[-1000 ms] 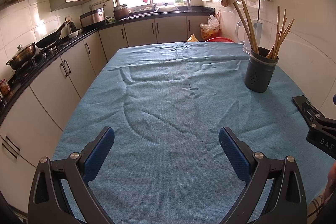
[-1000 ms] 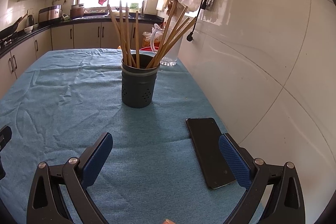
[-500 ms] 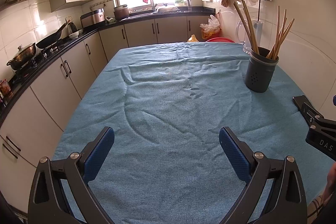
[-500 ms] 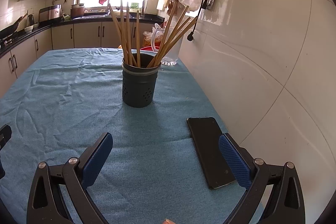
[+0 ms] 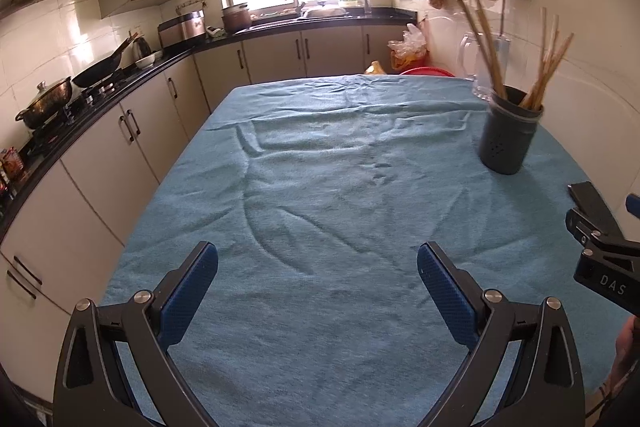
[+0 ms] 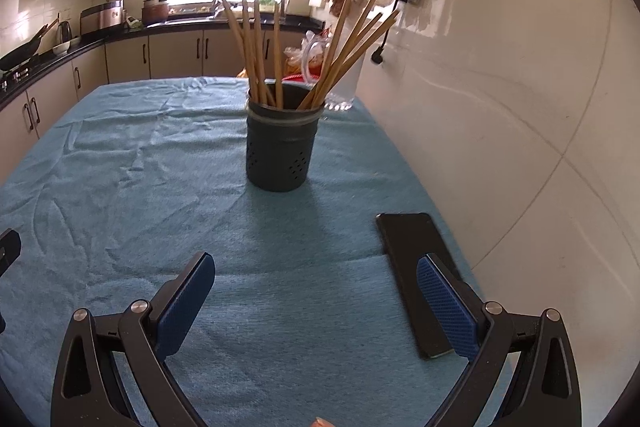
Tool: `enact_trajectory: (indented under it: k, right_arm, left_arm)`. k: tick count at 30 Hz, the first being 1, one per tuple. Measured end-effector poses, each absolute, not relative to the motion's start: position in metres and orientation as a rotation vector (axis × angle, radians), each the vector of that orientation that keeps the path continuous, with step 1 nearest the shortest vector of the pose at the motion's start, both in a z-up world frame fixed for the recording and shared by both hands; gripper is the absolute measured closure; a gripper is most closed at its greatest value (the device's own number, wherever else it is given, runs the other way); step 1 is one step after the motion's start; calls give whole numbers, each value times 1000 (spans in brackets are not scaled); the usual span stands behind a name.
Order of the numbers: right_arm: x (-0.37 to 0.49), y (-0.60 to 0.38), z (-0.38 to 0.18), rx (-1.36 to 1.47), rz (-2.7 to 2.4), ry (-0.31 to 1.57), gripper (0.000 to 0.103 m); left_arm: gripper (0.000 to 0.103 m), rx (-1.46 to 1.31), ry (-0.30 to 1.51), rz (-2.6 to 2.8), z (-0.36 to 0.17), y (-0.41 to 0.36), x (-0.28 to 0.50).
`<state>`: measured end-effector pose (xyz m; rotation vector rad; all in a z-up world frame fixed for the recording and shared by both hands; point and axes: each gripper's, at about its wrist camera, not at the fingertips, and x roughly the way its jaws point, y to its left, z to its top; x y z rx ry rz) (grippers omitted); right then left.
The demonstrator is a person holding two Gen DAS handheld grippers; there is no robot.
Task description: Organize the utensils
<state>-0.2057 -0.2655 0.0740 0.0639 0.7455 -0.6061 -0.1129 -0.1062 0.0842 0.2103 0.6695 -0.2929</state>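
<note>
Chopsticks upright in dark holder; left gripper and right gripper both wide, empty.

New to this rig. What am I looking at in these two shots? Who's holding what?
No robot arm: a person carries a hand-held gripper in each hand, each with a fisheye camera looking along its blue fingers. One view is from the left hand-held gripper, the other from the right hand-held gripper. Both are open and hold nothing. On the blue tablecloth stands a dark utensil holder full of wooden chopsticks, a clear jug behind it, and a black phone lying flat near the wall.
</note>
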Motion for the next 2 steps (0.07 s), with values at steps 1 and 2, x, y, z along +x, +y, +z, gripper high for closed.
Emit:
enact_trajectory:
  k: [1, 2]
  right_arm:
    - [-202, -268, 71, 79, -592, 757, 1]
    - [-199, -269, 69, 88, -581, 763, 1]
  left_arm:
    - [4, 206, 679, -279, 82, -105, -107]
    - [4, 194, 700, -263, 79, -99, -99]
